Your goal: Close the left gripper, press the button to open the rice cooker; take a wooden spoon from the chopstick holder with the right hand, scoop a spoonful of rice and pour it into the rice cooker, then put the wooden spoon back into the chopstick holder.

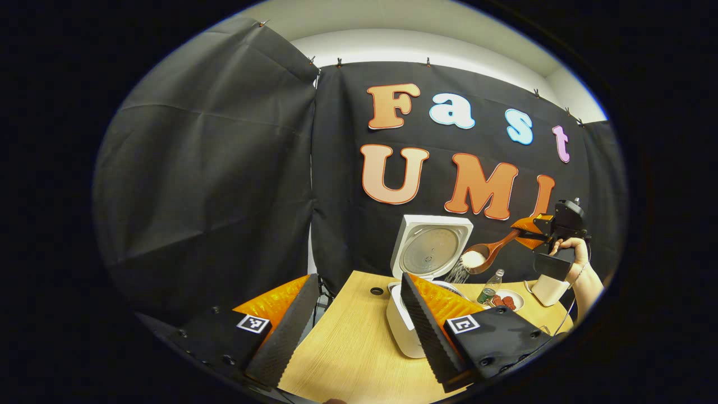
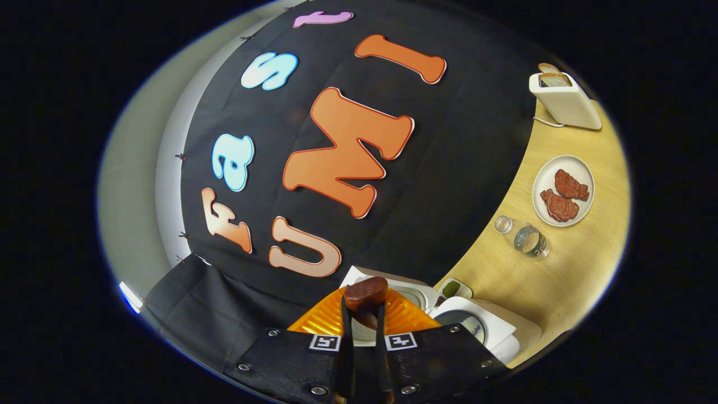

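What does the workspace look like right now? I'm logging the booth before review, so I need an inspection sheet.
Surface: wooden table, bare at the front.
Job's things: rice cooker open, lid raised; wooden spoon tilted above it, rice falling.
Clutter: toaster, plate with two meat pieces, bottle.
Grippers: left gripper open, holds nothing; right gripper shut on the spoon, held by a hand.
Cables: toaster cord.
Surroundings: black cloth wall.

Black gripper (image 1: 350, 320) bodies bear square coded tags (image 1: 253, 323) (screws alongside).
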{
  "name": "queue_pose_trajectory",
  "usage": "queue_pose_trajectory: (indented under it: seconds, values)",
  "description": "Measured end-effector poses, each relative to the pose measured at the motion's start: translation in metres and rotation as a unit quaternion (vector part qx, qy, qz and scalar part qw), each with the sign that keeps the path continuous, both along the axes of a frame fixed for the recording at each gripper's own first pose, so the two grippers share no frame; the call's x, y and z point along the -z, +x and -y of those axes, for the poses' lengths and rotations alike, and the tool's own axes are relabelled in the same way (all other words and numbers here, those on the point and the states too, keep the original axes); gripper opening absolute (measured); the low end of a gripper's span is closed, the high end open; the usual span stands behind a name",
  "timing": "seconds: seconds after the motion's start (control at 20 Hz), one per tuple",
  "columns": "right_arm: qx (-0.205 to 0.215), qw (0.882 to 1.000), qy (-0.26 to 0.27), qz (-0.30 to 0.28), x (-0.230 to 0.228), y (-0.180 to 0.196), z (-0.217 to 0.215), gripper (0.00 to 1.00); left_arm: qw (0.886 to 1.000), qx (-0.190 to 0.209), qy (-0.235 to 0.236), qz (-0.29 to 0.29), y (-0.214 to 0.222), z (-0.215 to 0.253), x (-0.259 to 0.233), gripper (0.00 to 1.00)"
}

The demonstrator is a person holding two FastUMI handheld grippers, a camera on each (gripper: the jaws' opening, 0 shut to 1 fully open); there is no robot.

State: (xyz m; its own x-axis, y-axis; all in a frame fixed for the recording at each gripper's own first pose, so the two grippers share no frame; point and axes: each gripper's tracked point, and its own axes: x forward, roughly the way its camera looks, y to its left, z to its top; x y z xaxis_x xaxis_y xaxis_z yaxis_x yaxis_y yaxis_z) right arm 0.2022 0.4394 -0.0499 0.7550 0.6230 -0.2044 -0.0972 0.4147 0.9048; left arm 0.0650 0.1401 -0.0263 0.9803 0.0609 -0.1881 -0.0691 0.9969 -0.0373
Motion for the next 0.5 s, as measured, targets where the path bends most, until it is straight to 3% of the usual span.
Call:
queue_pose_trajectory:
  seconds: [0.5]
  values:
    - [-0.01, 0.998, -0.051, 0.027, 0.0027, 0.0021, -0.0114, 0.14, 1.0, -0.003, 0.004, 0.002, -0.0052, -0.0019, -0.0027, 0.99]
